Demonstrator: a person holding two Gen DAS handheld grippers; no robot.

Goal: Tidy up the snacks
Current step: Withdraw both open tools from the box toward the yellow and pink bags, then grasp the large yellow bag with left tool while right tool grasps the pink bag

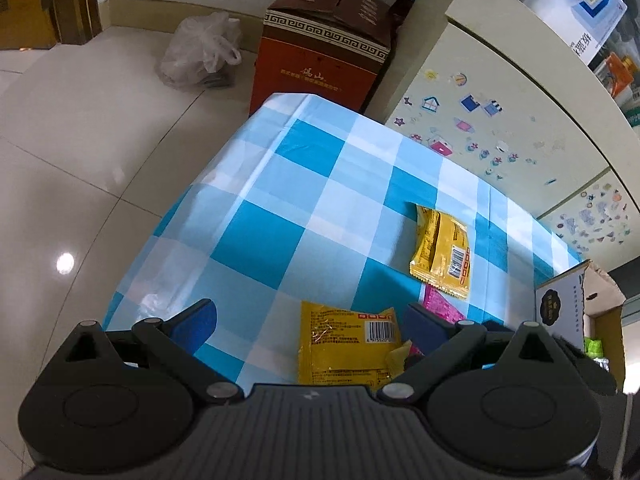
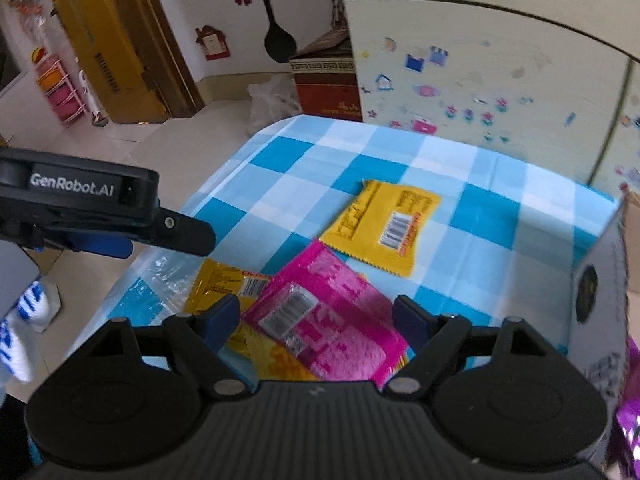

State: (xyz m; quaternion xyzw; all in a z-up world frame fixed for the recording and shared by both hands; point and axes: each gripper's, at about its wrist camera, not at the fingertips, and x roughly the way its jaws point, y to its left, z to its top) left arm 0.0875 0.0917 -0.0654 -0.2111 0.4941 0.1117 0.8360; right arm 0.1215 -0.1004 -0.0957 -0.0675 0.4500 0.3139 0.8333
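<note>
Showing most of the pink packet [image 2: 324, 320], face down near the desk's [image 2: 500, 216] near edge, the right view has right gripper [image 2: 316, 320] jaws wide; left gripper [image 1: 308, 324] jaws wide over a yellow packet [image 1: 344, 344].

A pink snack packet [image 2: 320, 316] lies flat near the table's near edge, barcode side up, overlapping a yellow packet [image 2: 224, 286] toward the near-left corner. A second yellow packet [image 2: 382, 226], back side up with its barcode showing, lies flat toward the table's middle, its saw-toothed end just beside the pink packet's far corner.
</note>
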